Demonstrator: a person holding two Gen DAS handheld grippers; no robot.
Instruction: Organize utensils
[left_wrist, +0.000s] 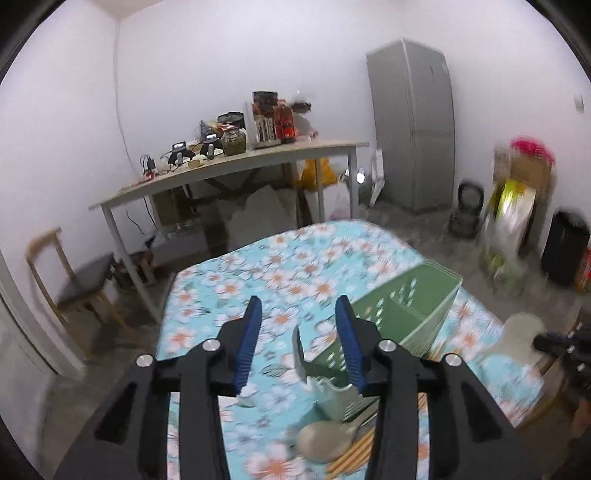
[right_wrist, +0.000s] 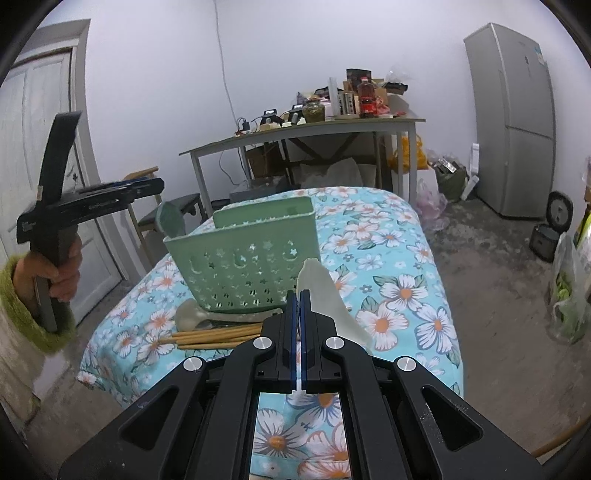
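Left wrist view: left gripper (left_wrist: 299, 314) parted over the floral tablecloth (left_wrist: 236, 280), nothing between its fingers.
Green basket (right_wrist: 243, 266) at frame centre in the right view; right gripper (right_wrist: 297, 295) closed, empty; spoon (right_wrist: 192, 316) and chopsticks (right_wrist: 214, 338) lower left of basket.

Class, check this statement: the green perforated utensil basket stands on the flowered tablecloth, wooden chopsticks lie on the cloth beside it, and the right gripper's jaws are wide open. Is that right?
One part is wrong. The right gripper is shut, its blue pads pressed together with nothing visible between them, as the right wrist view shows. The green basket does stand on the flowered tablecloth, with the chopsticks lying beside it.
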